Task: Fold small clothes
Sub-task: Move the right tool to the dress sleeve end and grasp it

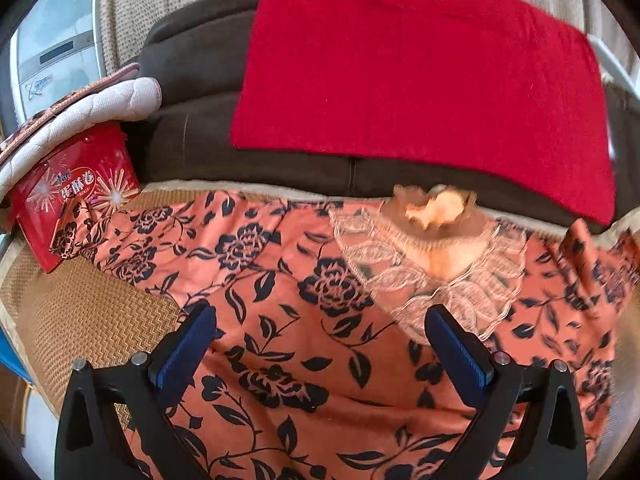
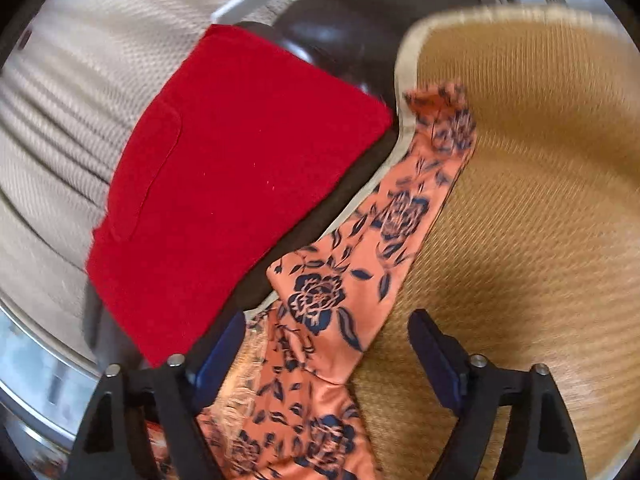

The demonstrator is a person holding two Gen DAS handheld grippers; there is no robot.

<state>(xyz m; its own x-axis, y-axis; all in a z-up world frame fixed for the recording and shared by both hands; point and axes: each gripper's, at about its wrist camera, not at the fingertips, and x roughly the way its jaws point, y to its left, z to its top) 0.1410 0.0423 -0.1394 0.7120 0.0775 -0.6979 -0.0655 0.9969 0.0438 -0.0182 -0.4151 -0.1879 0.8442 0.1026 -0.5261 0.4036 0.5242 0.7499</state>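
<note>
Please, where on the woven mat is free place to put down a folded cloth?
Free: woven mat right of the floral garment's sleeve; a smaller patch between the red tin and the left claw. Crowded: the middle, under the garment; the red cloth covers the sofa.

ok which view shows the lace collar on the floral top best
The left wrist view: the lace collar lies spread and whole at the neckline of the floral top. The right wrist view catches only a blurred lace strip by the gripper finger.
</note>
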